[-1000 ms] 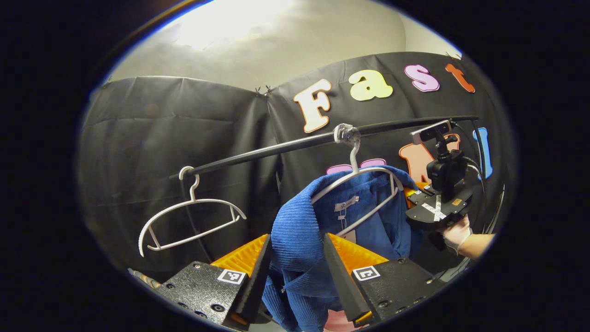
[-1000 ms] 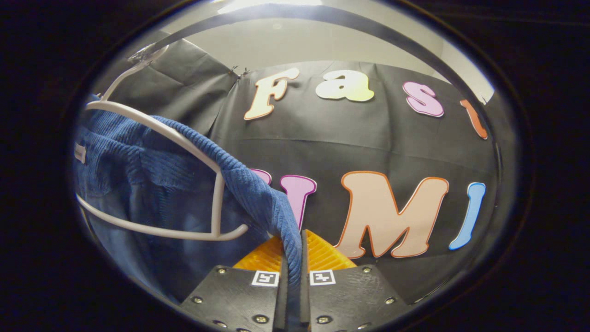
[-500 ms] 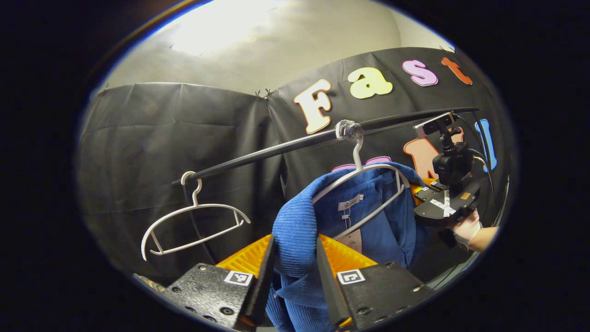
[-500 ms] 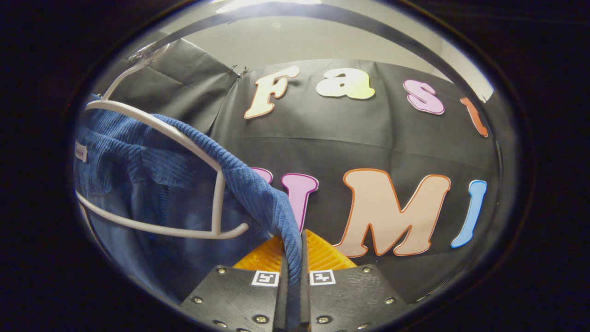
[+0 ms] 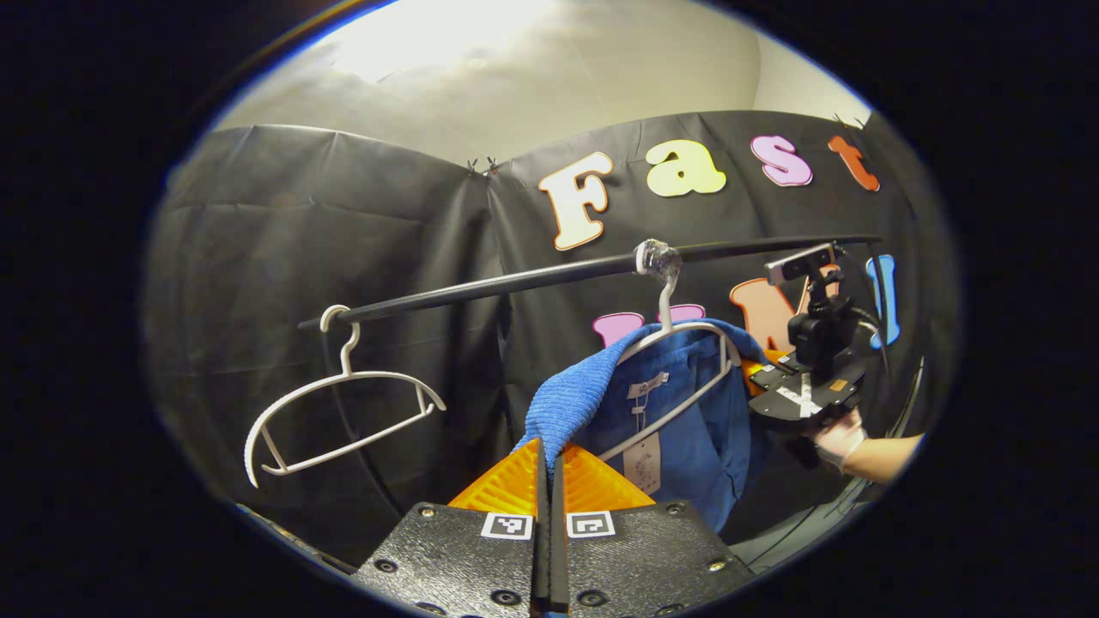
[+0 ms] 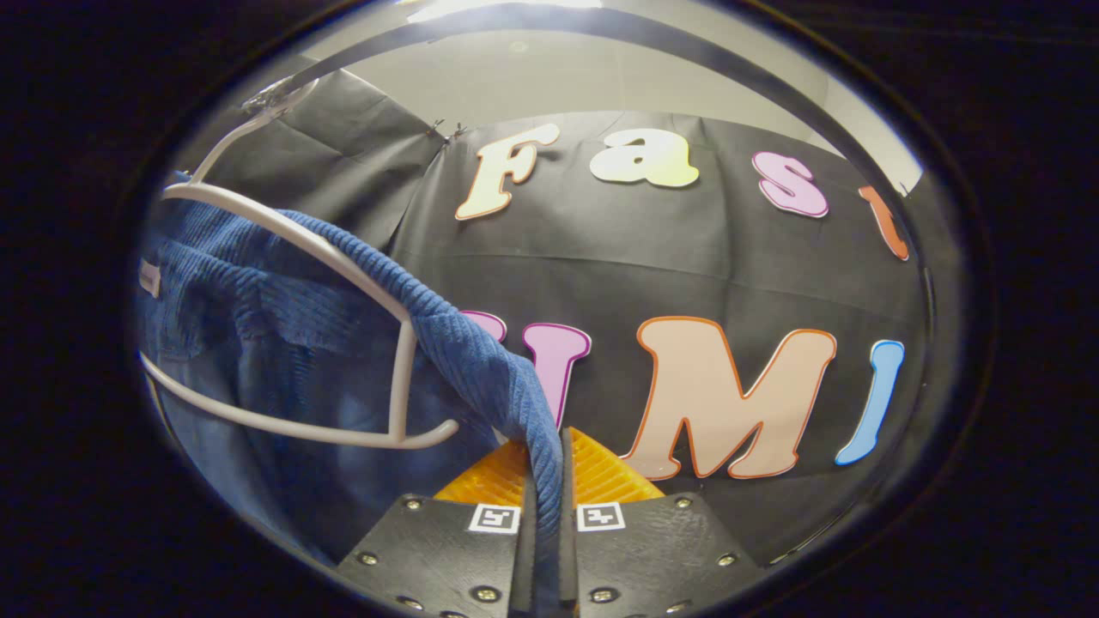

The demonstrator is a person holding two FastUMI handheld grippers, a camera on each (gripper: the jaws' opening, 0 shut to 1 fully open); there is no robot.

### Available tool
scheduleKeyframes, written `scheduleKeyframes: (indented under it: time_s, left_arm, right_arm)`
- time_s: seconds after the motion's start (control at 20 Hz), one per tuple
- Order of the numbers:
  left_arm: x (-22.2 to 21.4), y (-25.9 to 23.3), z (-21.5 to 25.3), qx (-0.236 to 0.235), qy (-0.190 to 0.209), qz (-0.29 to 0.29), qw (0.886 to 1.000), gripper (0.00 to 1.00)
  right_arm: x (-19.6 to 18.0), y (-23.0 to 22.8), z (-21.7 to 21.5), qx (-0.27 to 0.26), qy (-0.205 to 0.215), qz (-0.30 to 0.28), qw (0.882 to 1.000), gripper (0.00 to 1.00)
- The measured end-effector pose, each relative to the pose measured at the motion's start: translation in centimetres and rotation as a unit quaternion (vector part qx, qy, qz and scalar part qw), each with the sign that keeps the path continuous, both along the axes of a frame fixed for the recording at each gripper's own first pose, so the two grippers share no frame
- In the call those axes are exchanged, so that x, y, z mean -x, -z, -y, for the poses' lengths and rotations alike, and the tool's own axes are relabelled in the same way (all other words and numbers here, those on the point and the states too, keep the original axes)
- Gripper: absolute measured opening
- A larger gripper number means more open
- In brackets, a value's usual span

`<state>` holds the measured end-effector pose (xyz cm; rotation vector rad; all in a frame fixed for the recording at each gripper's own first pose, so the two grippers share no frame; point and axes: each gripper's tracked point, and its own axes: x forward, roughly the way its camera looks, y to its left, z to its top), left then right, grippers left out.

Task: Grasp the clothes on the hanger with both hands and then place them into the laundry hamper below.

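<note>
A blue ribbed garment (image 5: 687,412) hangs on a white hanger (image 5: 678,343) hooked over a black rail (image 5: 515,281). My left gripper (image 5: 549,459) is shut on the garment's near shoulder edge, the cloth pinched thin between its fingers. In the right gripper view the same blue garment (image 6: 283,343) drapes over the white hanger (image 6: 343,266), and my right gripper (image 6: 549,463) is shut on its other shoulder edge. The right gripper (image 5: 764,373), held by a gloved hand (image 5: 837,438), also shows at the far side of the garment in the left gripper view.
A second, bare white hanger (image 5: 343,403) hangs on the rail to the left in the left gripper view. The black rail (image 6: 687,51) arcs overhead in the right gripper view. Black cloth wall stands close behind.
My left gripper has gone from wide apart around the blue shoulder fabric to shut on its edge, and it has drawn back a little. The right gripper stays shut on the cloth, unmoved.
</note>
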<state>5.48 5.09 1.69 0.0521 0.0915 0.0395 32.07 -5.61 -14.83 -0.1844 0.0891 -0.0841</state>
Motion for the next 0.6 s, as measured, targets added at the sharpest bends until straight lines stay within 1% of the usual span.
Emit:
scheduleKeyframes:
  time_s: [0.15, 0.25, 0.4, 0.45, 0.5, 0.6]
  left_arm:
    - [0.4, -0.8, -0.4, 0.045, 0.036, -0.016, 0.998, 0.01]
    - [0.5, -1.8, -1.4, 0.054, 0.053, -0.019, 0.997, 0.02]
    - [0.4, -3.4, -2.7, 0.05, 0.072, -0.02, 0.996, 0.0]
    - [0.4, -3.5, -2.9, 0.045, 0.082, -0.027, 0.995, 0.0]
    - [0.4, -3.6, -3.0, 0.038, 0.091, -0.034, 0.995, 0.0]
    - [0.3, -3.8, -3.4, 0.016, 0.107, -0.042, 0.993, 0.0]
  right_arm:
    - [-0.1, -0.2, -0.2, -0.005, 0.004, 0.001, 1.0, 0.1]
    - [-0.1, -0.2, -0.2, -0.007, 0.008, 0.003, 1.0, 0.08]
    - [0.4, -0.6, -0.7, -0.013, 0.008, 0.006, 1.0, 0.08]
    - [0.5, -0.7, -0.8, -0.014, 0.008, 0.005, 1.0, 0.1]
    - [0.5, -0.6, -0.9, -0.015, 0.007, 0.005, 1.0, 0.08]
    - [0.7, -0.7, -1.0, -0.014, 0.005, 0.005, 1.0, 0.08]
